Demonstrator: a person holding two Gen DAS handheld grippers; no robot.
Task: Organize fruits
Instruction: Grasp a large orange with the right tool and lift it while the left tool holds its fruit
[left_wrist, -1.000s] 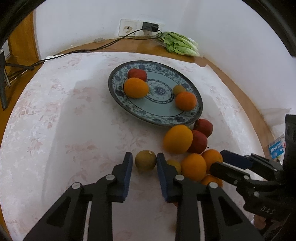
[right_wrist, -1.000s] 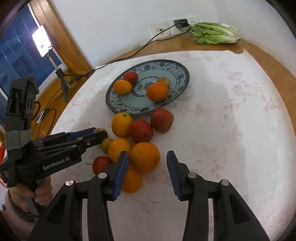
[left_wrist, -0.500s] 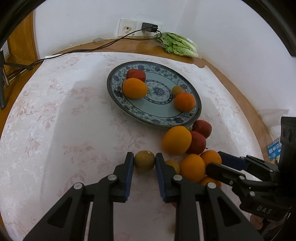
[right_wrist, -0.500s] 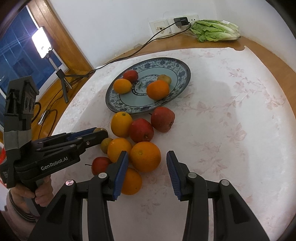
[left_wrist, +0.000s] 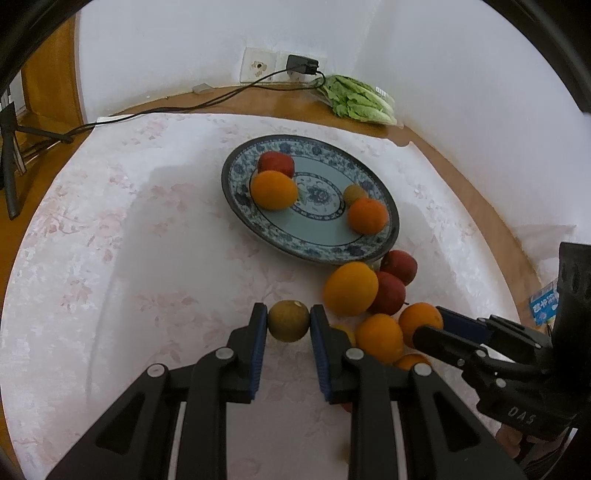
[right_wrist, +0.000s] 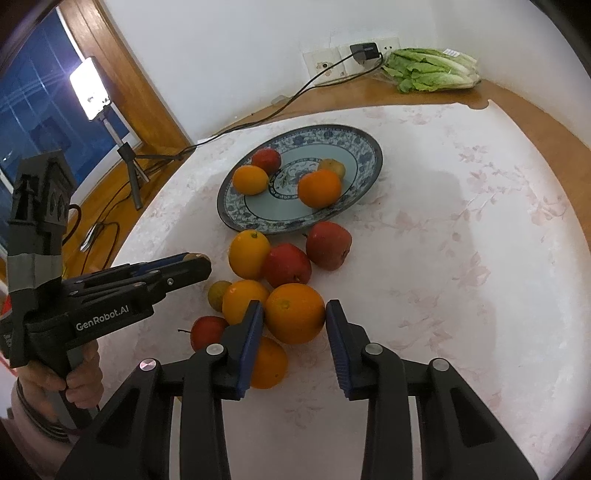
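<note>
My left gripper (left_wrist: 289, 320) is shut on a small brown-green fruit (left_wrist: 288, 320) just above the cloth. My right gripper (right_wrist: 294, 314) has closed around a large orange (right_wrist: 294, 313), its pads touching both sides. A pile of oranges and red apples (right_wrist: 286, 265) lies in front of a blue patterned plate (right_wrist: 364, 194). The plate (left_wrist: 236, 192) holds two oranges, a red apple (left_wrist: 276, 163) and a small brownish fruit (left_wrist: 354, 192). The left gripper also shows in the right wrist view (right_wrist: 192, 264).
A pale floral cloth (left_wrist: 129, 240) covers the round wooden table. Lettuce in a bag (right_wrist: 432, 70) lies at the back by a wall socket with a charger cable (right_wrist: 314, 79). A lamp on a tripod (right_wrist: 90, 88) stands on the left.
My left gripper has closed on the brown-green fruit and lifted it slightly. My right gripper has moved forward and narrowed around the large orange.
</note>
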